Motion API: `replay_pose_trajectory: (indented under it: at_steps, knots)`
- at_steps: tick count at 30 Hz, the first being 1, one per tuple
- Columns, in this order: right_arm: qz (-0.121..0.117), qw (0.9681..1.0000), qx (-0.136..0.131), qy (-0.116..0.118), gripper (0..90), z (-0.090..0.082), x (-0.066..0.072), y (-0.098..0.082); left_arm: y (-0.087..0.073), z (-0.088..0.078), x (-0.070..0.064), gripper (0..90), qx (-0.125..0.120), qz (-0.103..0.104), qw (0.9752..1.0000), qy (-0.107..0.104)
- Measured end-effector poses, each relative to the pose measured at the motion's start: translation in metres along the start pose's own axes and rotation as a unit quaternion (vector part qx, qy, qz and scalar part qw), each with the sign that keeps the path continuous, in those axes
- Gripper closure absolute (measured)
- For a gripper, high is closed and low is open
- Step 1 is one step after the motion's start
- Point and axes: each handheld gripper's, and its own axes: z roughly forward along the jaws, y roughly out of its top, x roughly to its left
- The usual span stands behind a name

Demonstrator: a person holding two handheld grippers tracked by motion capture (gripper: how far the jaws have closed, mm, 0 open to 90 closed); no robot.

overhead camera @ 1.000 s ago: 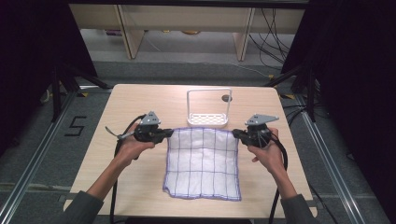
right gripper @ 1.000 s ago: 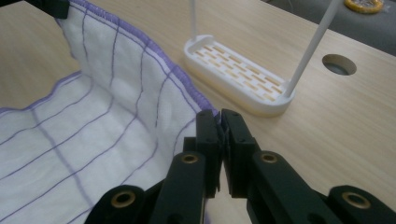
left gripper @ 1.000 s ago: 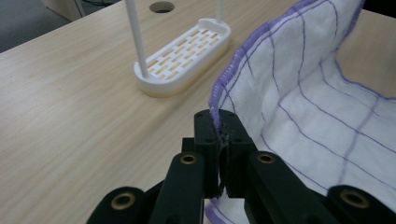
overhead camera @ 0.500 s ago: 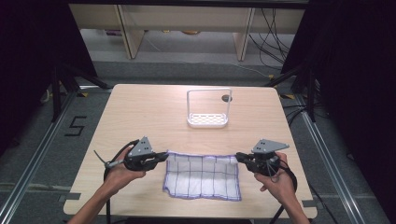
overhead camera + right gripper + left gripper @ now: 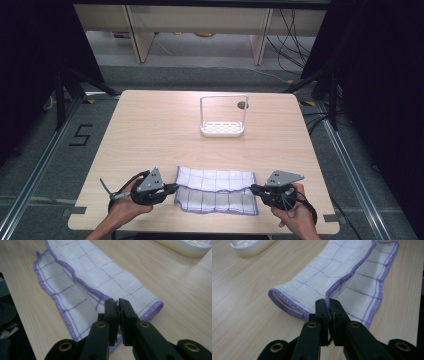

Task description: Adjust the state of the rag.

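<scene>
A white cloth (image 5: 216, 190) with purple grid lines and a purple hem lies near the table's front edge, its far half folded over toward the near half. My left gripper (image 5: 172, 189) is shut on the cloth's left corner, and the hem (image 5: 342, 282) runs straight into the closed jaws of that gripper (image 5: 327, 303). On the right corner my right gripper (image 5: 254, 189) is shut as well; in the right gripper view the cloth (image 5: 100, 272) stretches away from the gripper (image 5: 114, 303). Both grippers sit low over the table.
A white plastic rack (image 5: 222, 117) with a tall handle frame stands at the middle back of the wooden table (image 5: 150, 130); its base also appears as the rack (image 5: 249, 246) and the rack (image 5: 190, 247). A dark knot (image 5: 242, 105) marks the tabletop behind it.
Both hands have come toward the near edge and lower, carrying the cloth's far corners over it. The flat cloth is now a narrower folded strip.
</scene>
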Motion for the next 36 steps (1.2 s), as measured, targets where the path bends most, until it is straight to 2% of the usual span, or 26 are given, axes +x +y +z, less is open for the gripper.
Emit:
replay_pose_trajectory:
  at_steps: [1,2,4,7,8,9,10,12,14,15,16,17,18,20,21,22,23,25,27,28,29,32,33,34,35,36]
  knots:
    - [-0.003,1.0,0.001,0.0,85.9,0.0,0.001,-0.002,-0.003,0.001,-0.004,85.7,-0.009,-0.016,0.9998,0.0]
    - [-0.001,1.0,0.004,-0.003,85.9,0.0,0.003,-0.004,-0.004,0.0,-0.005,85.7,0.0,-0.002,1.0,0.004]
    - [-0.004,1.0,0.0,-0.005,86.0,-0.001,0.006,-0.006,-0.006,0.0,-0.01,85.7,-0.002,-0.008,0.9999,0.009]
    - [-0.012,0.9999,0.008,-0.005,86.0,-0.001,0.011,-0.009,-0.008,0.0,-0.016,85.4,0.006,-0.001,1.0,0.004]
    - [-0.015,0.9998,0.009,-0.007,85.8,-0.001,0.012,-0.011,-0.009,0.0,-0.016,85.0,0.015,0.013,0.9998,0.004]
    - [-0.015,0.9998,0.011,-0.007,85.3,0.0,0.013,-0.013,-0.01,0.001,-0.017,83.9,0.015,0.011,0.9998,-0.001]
    - [-0.011,0.9998,0.018,-0.002,84.9,0.0,0.014,-0.015,-0.012,0.0,-0.018,83.4,0.026,0.004,0.9996,0.005]
    - [-0.011,0.9996,0.024,0.003,85.0,0.001,0.015,-0.02,-0.015,0.002,-0.021,83.7,0.018,0.001,0.9998,0.001]
    - [-0.011,0.9995,0.029,0.007,85.2,0.0,0.018,-0.023,-0.016,-0.001,-0.022,83.7,0.029,0.005,0.9996,0.005]
    - [-0.013,0.9995,0.027,0.005,85.0,0.0,0.019,-0.025,-0.017,0.001,-0.024,83.2,0.016,0.0,0.9999,0.002]
    - [-0.015,0.9995,0.028,0.009,83.9,-0.001,0.021,-0.025,-0.018,0.001,-0.024,82.2,0.022,0.006,0.9997,-0.003]
    - [-0.01,0.9995,0.028,0.013,79.5,-0.002,0.023,-0.026,-0.019,0.001,-0.025,79.0,0.03,0.002,0.9995,-0.005]
    - [-0.005,0.9991,0.037,0.018,70.6,-0.002,0.024,-0.028,-0.02,0.001,-0.025,73.4,0.031,0.007,0.9995,-0.004]
    - [0.011,0.9991,0.037,0.021,64.0,-0.002,0.025,-0.031,-0.023,0.0,-0.026,56.2,0.026,-0.025,0.9993,0.008]
    - [0.01,0.9991,0.034,0.022,60.2,-0.004,0.025,-0.031,-0.023,-0.002,-0.025,49.5,0.02,-0.038,0.9991,0.005]
    - [0.012,0.9994,0.026,0.017,57.0,-0.006,0.024,-0.03,-0.022,-0.006,-0.023,45.8,0.011,-0.032,0.9994,0.005]
    - [0.025,0.9996,0.013,0.01,51.5,-0.008,0.023,-0.029,-0.021,-0.006,-0.025,42.2,-0.003,-0.053,0.9986,0.009]
    - [0.038,0.9993,0.001,-0.005,48.8,-0.011,0.018,-0.025,-0.015,-0.008,-0.019,37.6,-0.02,-0.074,0.9969,0.019]
    - [0.042,0.9989,-0.004,-0.02,47.7,-0.011,0.011,-0.021,-0.009,-0.01,-0.013,37.8,-0.019,-0.075,0.9968,0.018]
    - [0.055,0.998,-0.007,-0.028,46.3,-0.01,0.008,-0.019,-0.006,-0.009,-0.009,37.7,-0.021,-0.075,0.9967,0.021]
    - [0.052,0.9979,-0.009,-0.039,46.3,-0.009,0.001,-0.016,-0.003,-0.008,-0.005,37.3,-0.024,-0.076,0.9966,0.021]
    - [0.064,0.9963,-0.011,-0.056,46.9,-0.004,-0.015,-0.008,0.008,-0.006,0.011,36.9,-0.021,-0.088,0.9955,0.028]
    - [0.082,0.995,-0.006,-0.056,46.9,-0.002,-0.019,-0.006,0.012,-0.004,0.016,36.9,-0.026,-0.099,0.9944,0.026]
    - [0.077,0.9951,-0.009,-0.061,47.0,0.001,-0.026,-0.003,0.016,-0.002,0.023,36.8,-0.025,-0.102,0.9941,0.025]
    - [0.08,0.9948,-0.009,-0.062,47.4,0.005,-0.032,-0.001,0.021,0.002,0.03,36.5,-0.035,-0.12,0.9919,0.023]
    - [0.094,0.9935,-0.004,-0.064,47.4,0.009,-0.036,0.002,0.025,0.004,0.037,35.7,-0.032,-0.126,0.9912,0.025]
